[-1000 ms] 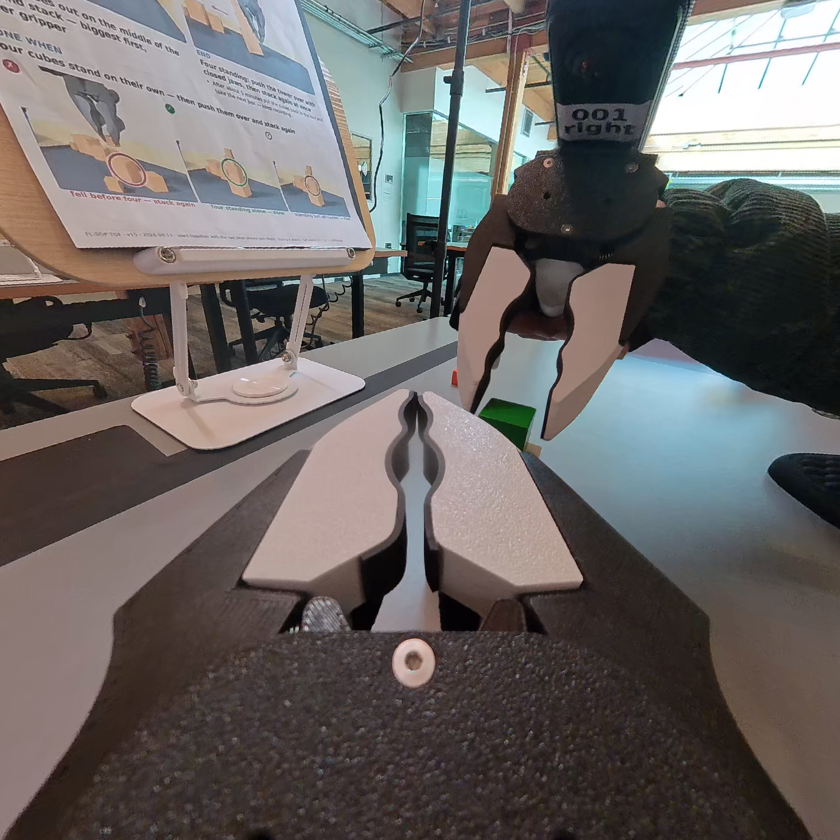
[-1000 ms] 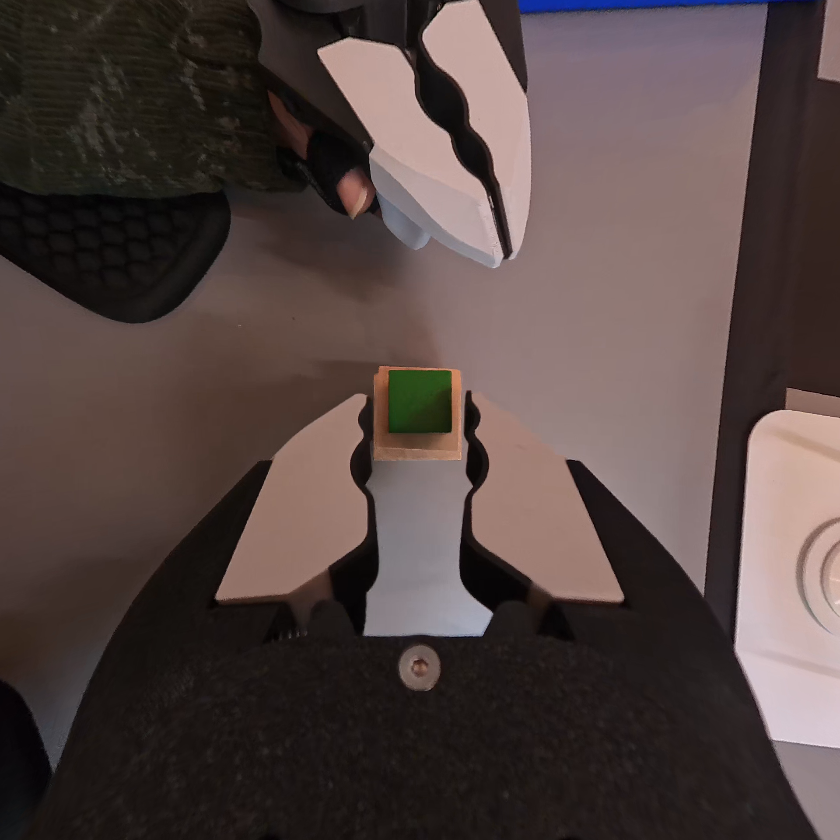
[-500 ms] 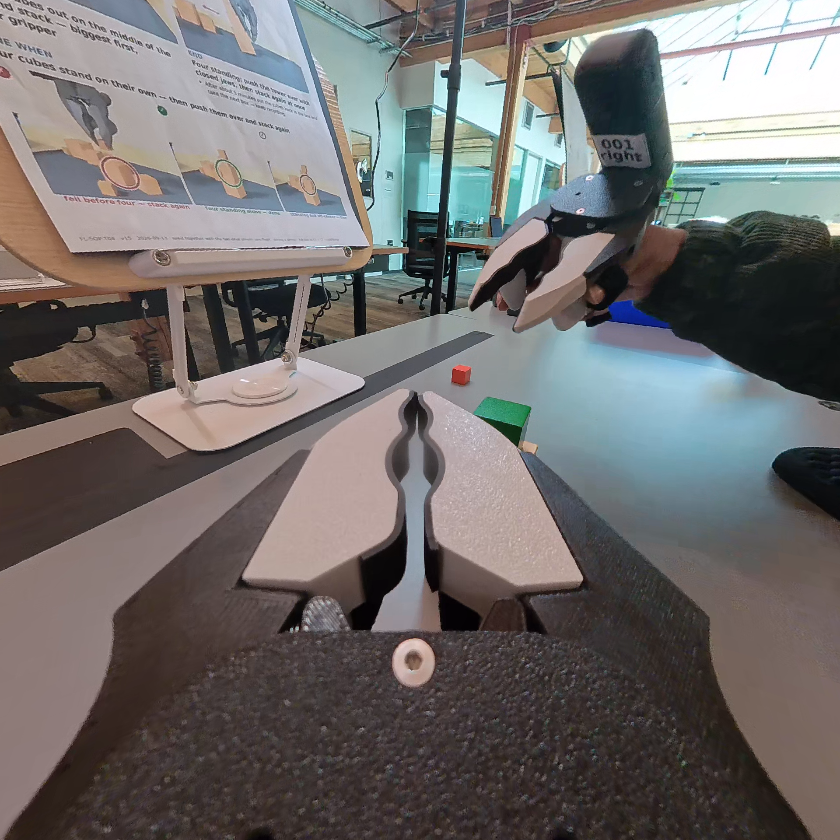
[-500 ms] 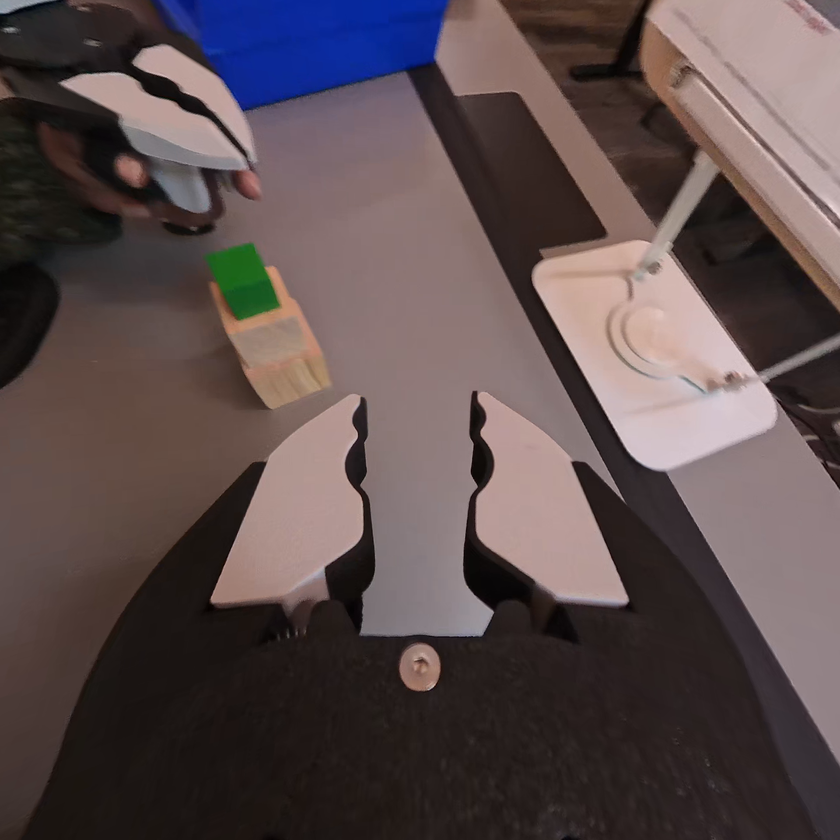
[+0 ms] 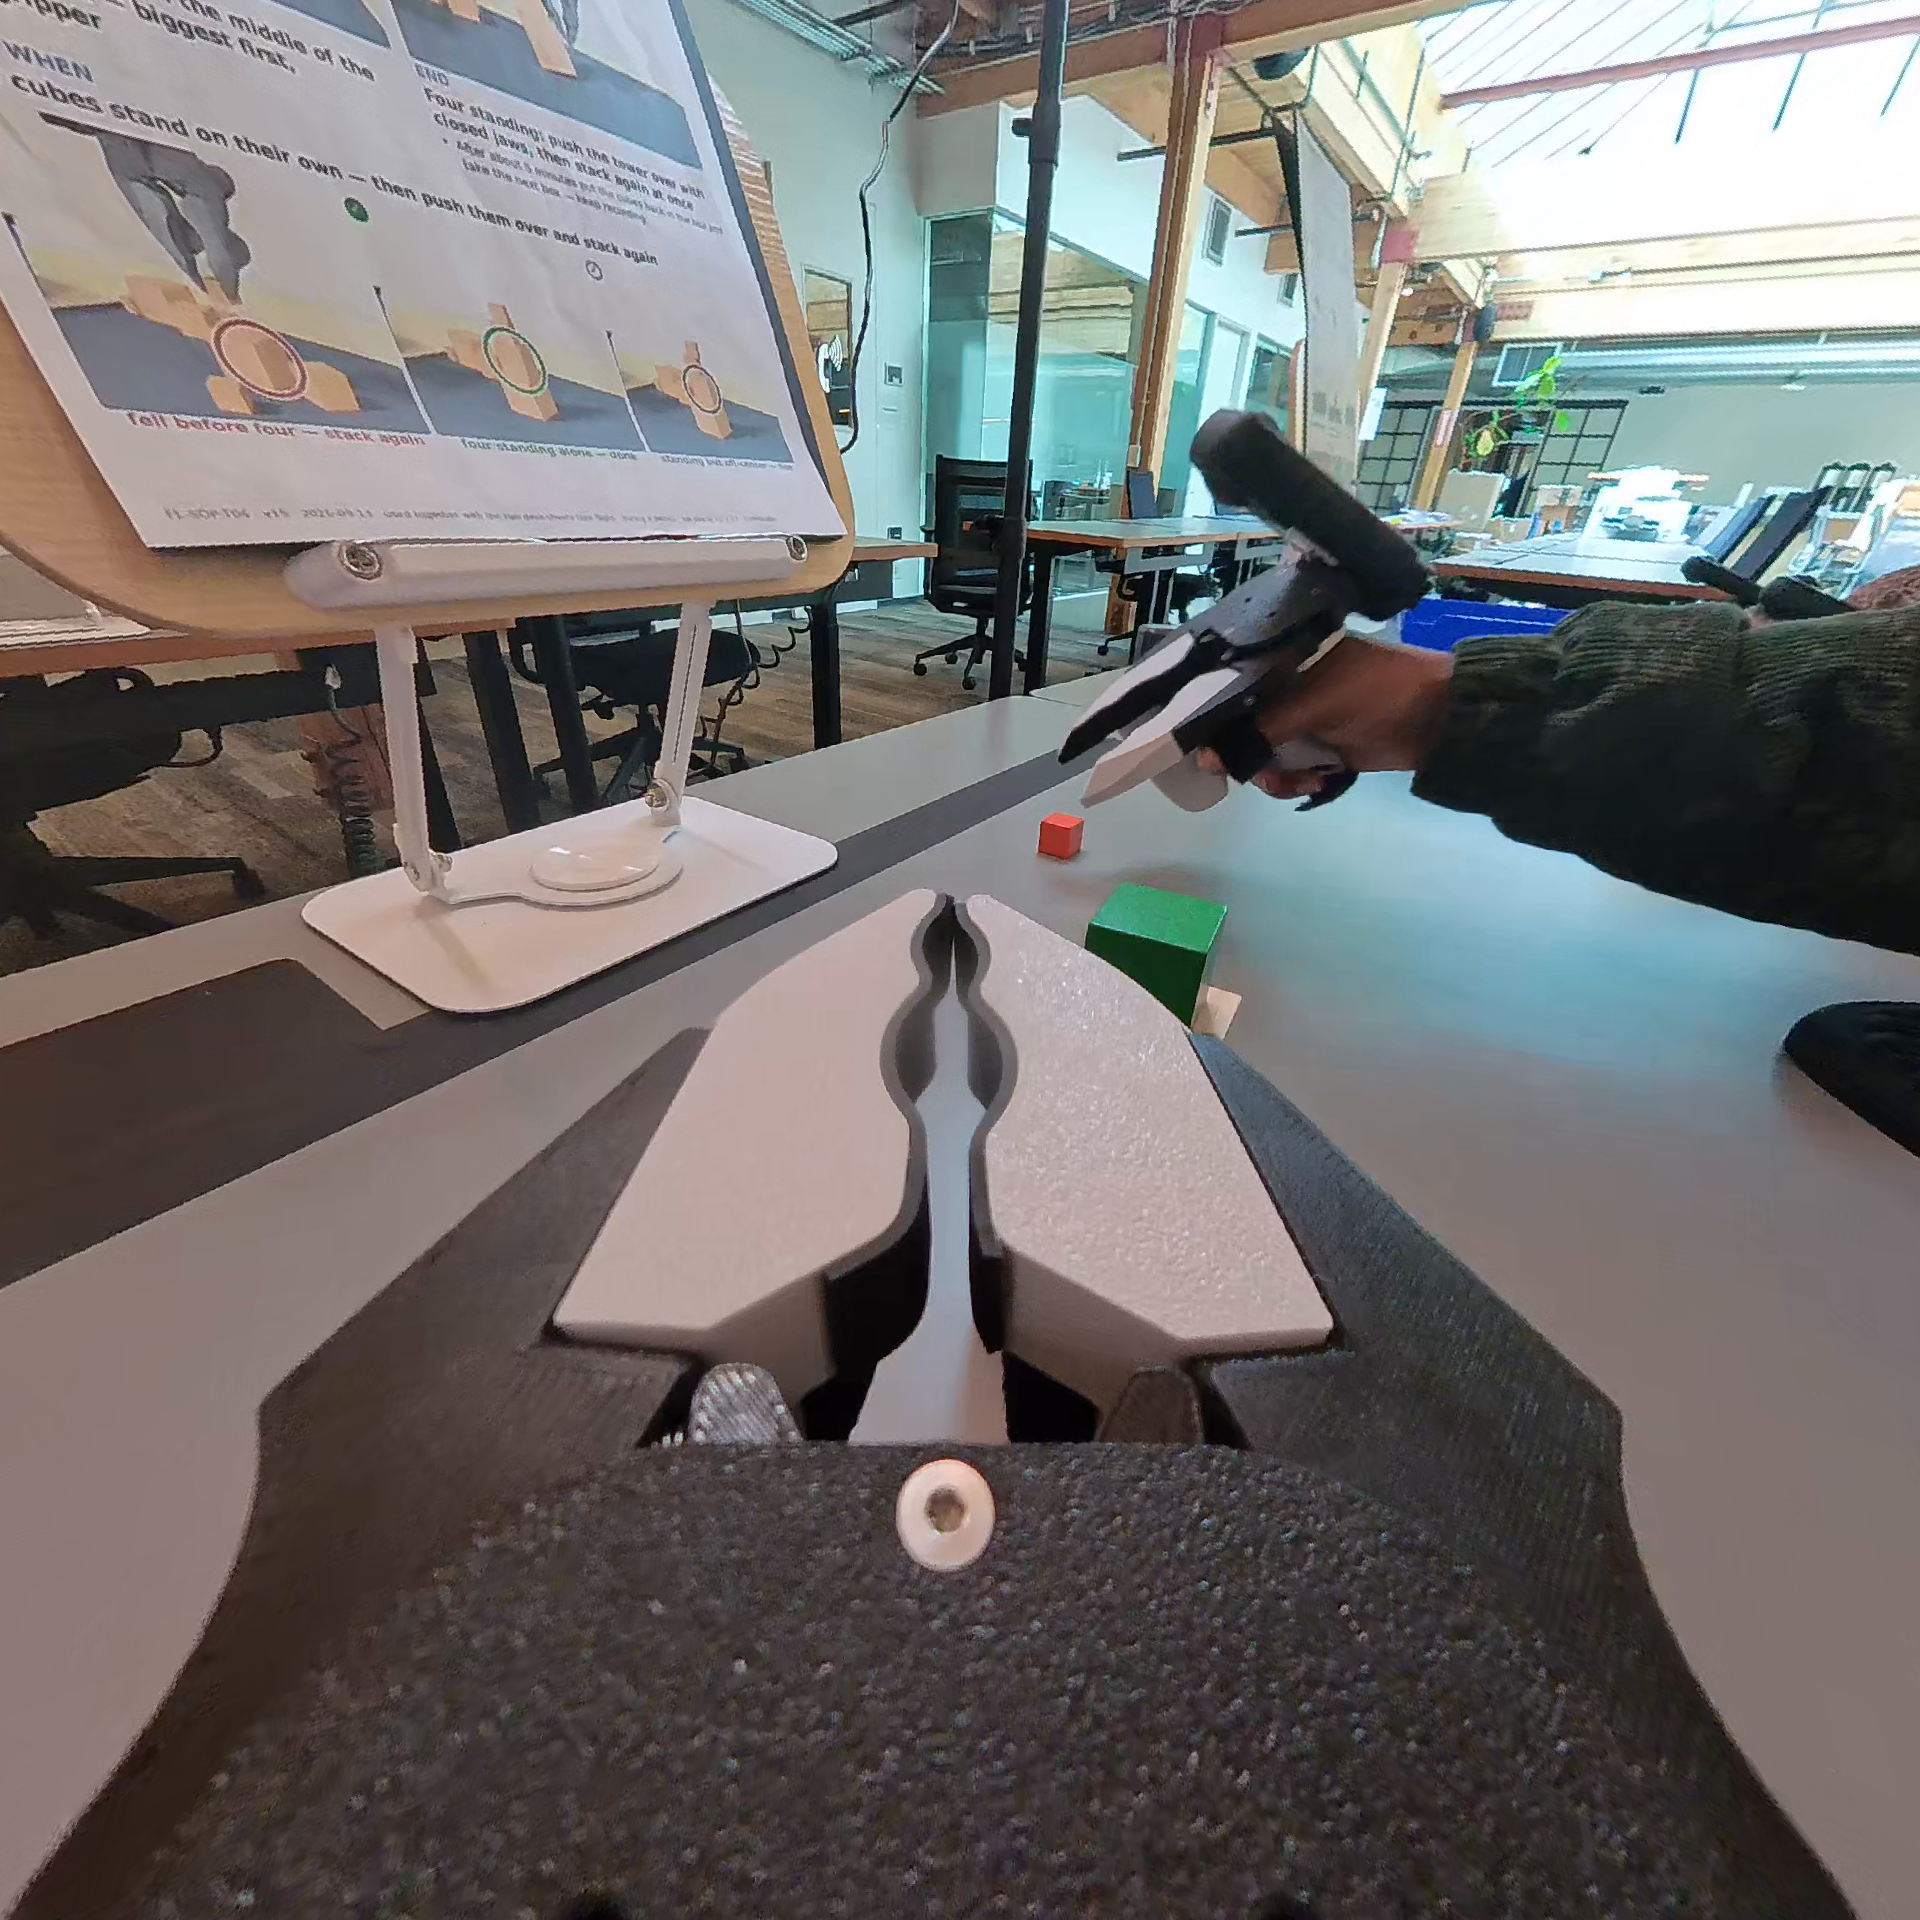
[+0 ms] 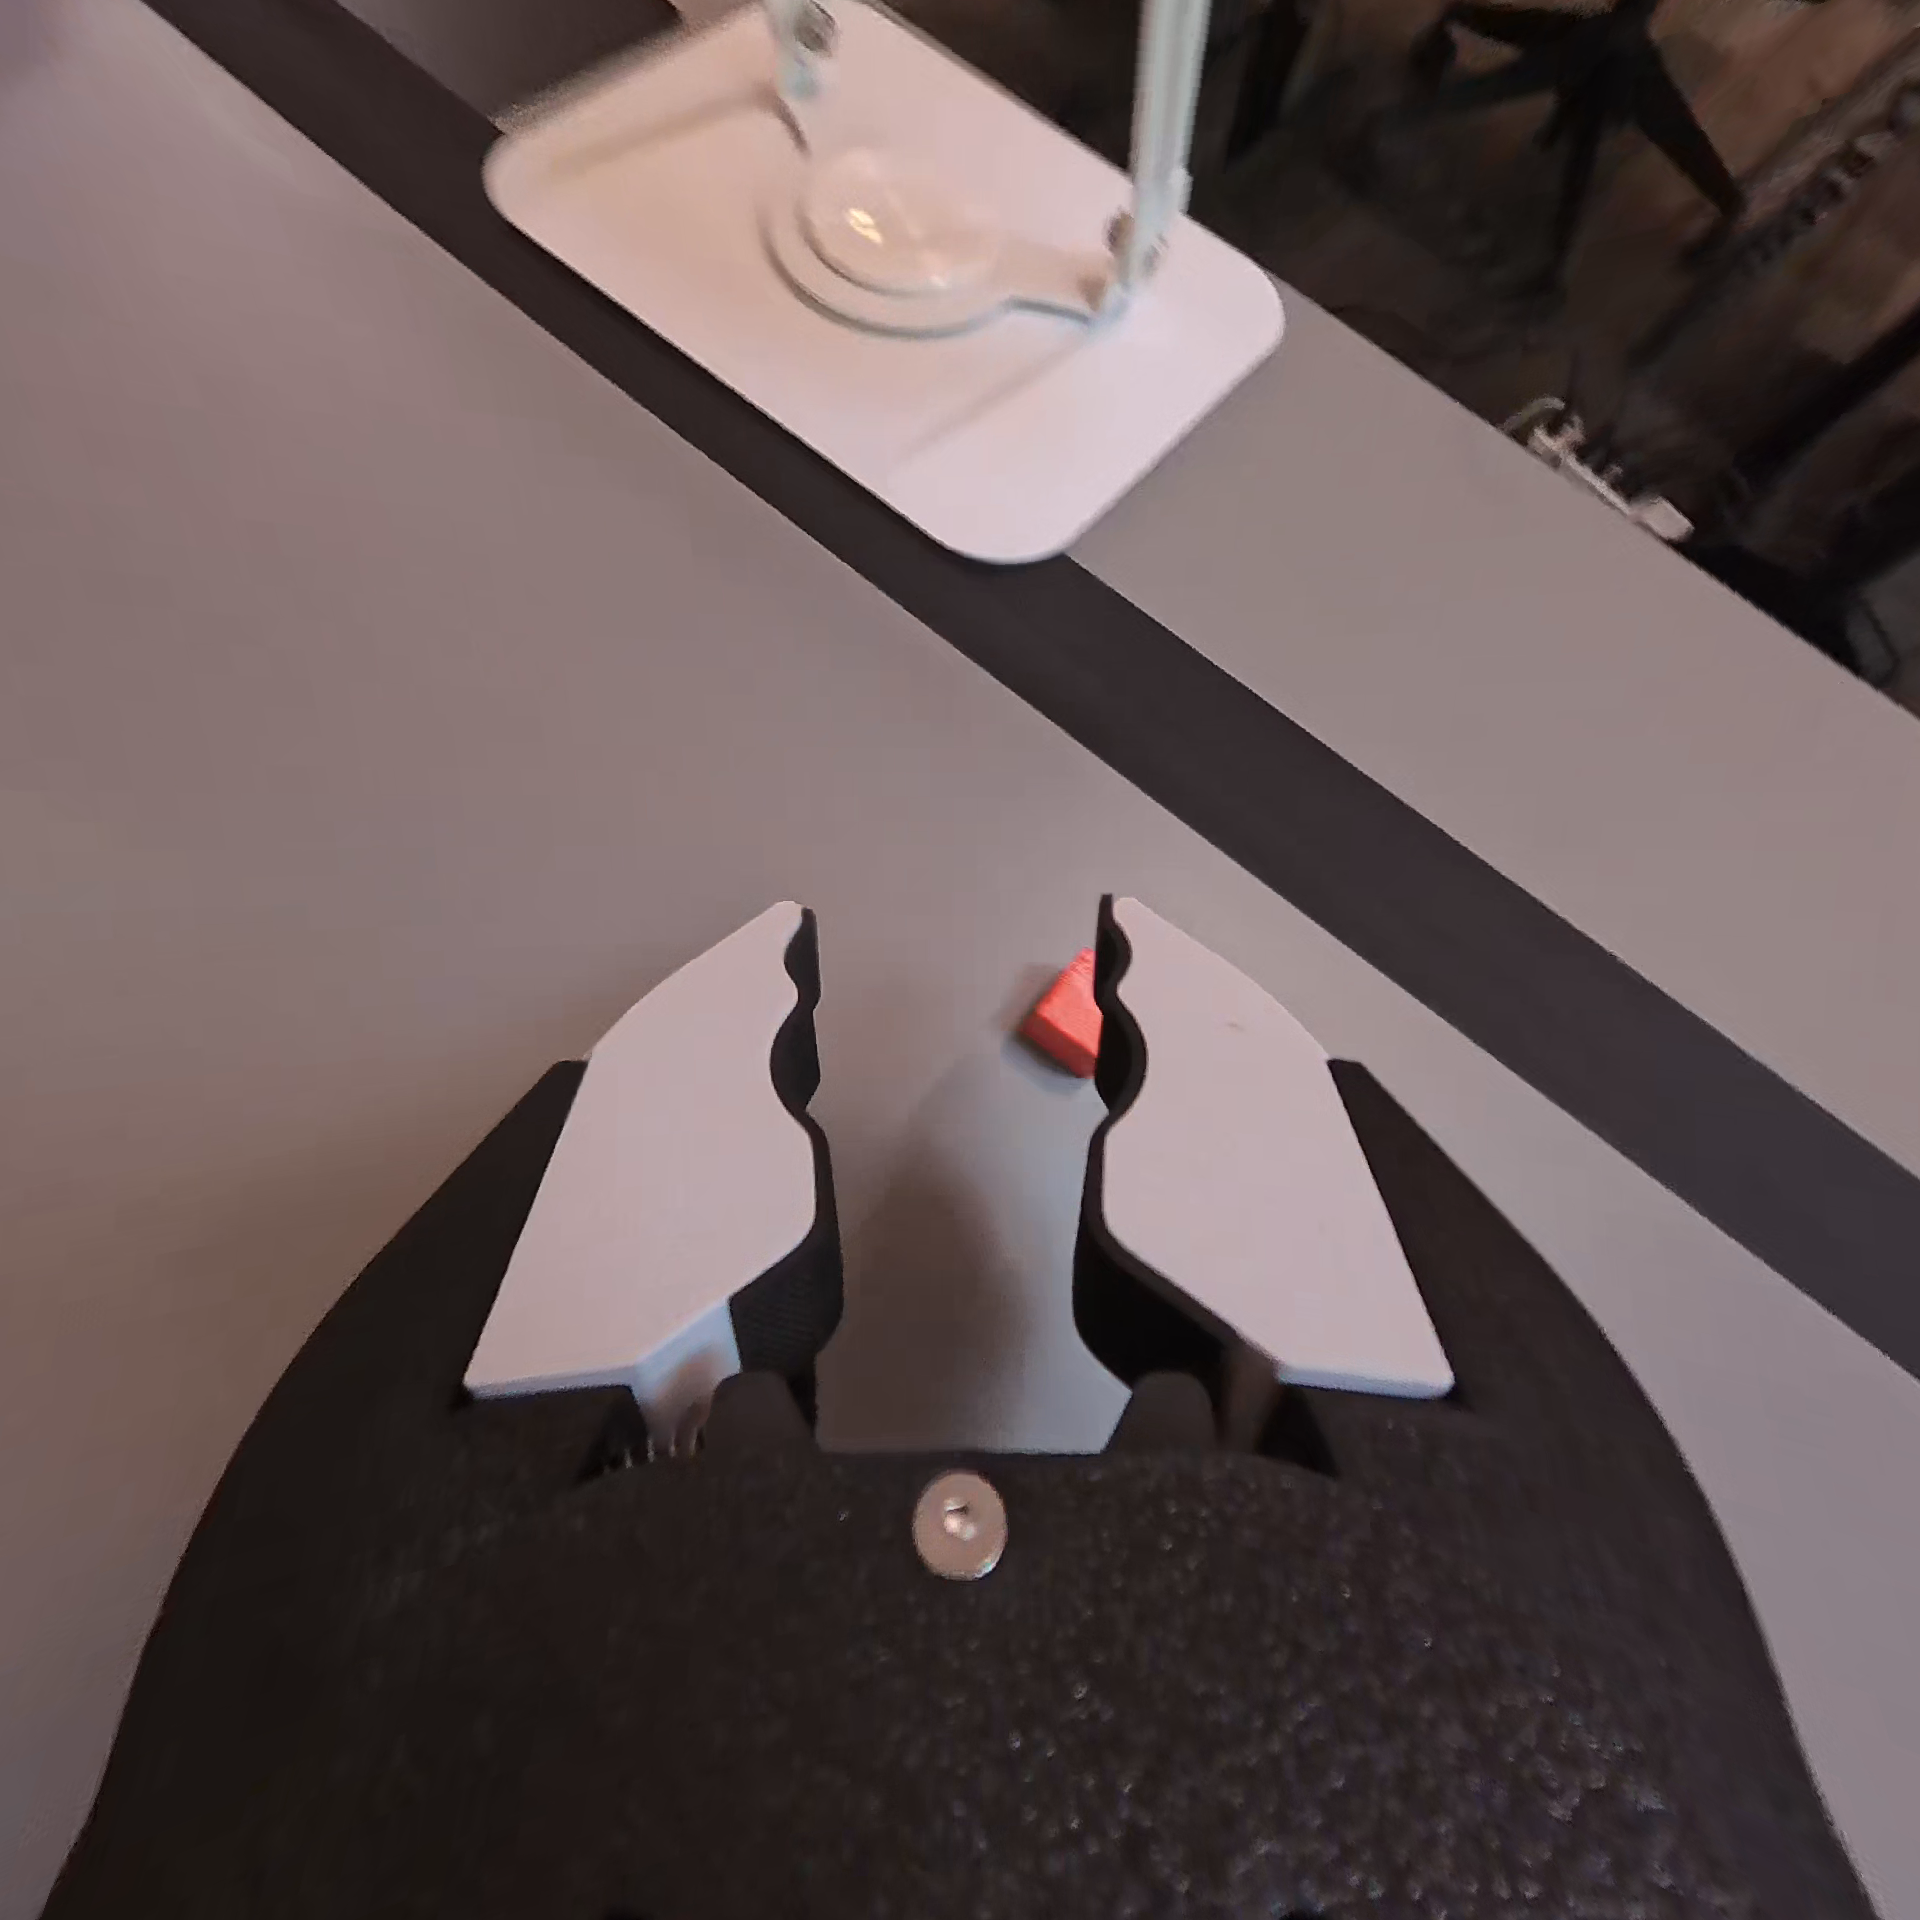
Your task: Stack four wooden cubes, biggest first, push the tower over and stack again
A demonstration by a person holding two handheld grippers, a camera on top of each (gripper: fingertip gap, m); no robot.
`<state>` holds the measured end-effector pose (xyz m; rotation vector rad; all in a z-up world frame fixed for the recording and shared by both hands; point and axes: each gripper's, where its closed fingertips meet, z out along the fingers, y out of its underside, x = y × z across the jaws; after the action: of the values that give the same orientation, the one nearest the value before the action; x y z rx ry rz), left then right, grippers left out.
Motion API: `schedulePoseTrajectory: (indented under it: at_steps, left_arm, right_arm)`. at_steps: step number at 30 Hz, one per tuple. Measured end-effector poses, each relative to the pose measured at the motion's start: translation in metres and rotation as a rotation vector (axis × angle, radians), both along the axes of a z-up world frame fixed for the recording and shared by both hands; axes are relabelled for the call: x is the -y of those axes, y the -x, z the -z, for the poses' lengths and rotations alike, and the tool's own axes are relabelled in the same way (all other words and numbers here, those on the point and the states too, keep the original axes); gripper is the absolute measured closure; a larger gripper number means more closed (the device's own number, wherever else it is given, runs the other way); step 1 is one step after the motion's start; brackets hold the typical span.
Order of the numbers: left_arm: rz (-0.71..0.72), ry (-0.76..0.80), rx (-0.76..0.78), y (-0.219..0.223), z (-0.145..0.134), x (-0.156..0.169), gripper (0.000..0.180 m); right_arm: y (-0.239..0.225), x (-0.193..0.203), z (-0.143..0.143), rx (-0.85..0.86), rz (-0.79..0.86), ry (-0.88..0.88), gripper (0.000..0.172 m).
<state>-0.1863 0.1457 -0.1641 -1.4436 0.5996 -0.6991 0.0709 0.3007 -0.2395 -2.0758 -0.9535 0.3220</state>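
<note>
Left wrist view: left gripper (image 5: 951, 920) closed on nothing, low over the table (image 5: 1455, 1195); green cube (image 5: 1153, 951) just beyond. Farther, right gripper (image 6: 956, 925), fingers apart and empty, hangs above the red cube (image 5: 1061, 835), probably light and rigid; its flat opposite faces suit gripping.

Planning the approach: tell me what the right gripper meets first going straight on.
Likely the red cube on the table, just below the open right gripper, though it sits off-centre toward one finger; depth is unclear.
</note>
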Motion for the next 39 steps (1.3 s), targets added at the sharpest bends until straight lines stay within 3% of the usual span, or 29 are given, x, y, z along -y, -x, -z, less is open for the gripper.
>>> schedulePoseTrajectory:
  at_steps: [5, 9, 14, 19, 22, 26, 30, 35, 39]
  left_arm:
    - [0.000, -0.002, 0.002, 0.001, -0.001, 0.000, 0.180]
    - [0.005, -0.001, 0.001, 0.000, -0.001, -0.001, 0.180]
    - [0.009, 0.007, -0.012, -0.002, 0.003, -0.002, 0.180]
    - [0.009, 0.010, -0.015, -0.003, 0.004, -0.001, 0.180]
    - [0.008, 0.010, -0.013, -0.002, 0.004, -0.001, 0.180]
    - [0.006, 0.002, -0.007, -0.002, 0.001, 0.000, 0.180]
    - [0.008, -0.002, -0.006, -0.002, 0.000, 0.000, 0.180]
    - [0.012, -0.004, -0.004, -0.003, 0.000, 0.001, 0.180]
    - [0.016, -0.009, 0.012, -0.001, -0.003, 0.002, 0.180]
  right_arm:
    - [-0.022, -0.019, 0.017, 0.050, 0.113, 0.018, 0.123]
    - [-0.031, -0.021, 0.030, 0.055, 0.133, 0.106, 0.123]
    - [-0.041, -0.020, 0.043, 0.044, 0.281, 0.182, 0.126]
    - [-0.033, -0.020, 0.046, 0.053, 0.354, 0.138, 0.132]
    - [-0.029, -0.025, 0.042, 0.032, 0.367, 0.115, 0.150]
    - [-0.024, -0.024, 0.036, 0.011, 0.321, 0.136, 0.150]
    - [0.025, -0.002, -0.009, -0.124, 0.034, 0.055, 0.150]
    - [0.121, 0.080, -0.091, -0.271, -0.519, -0.034, 0.150]
    - [0.176, 0.141, -0.108, -0.183, -0.819, -0.014, 0.150]
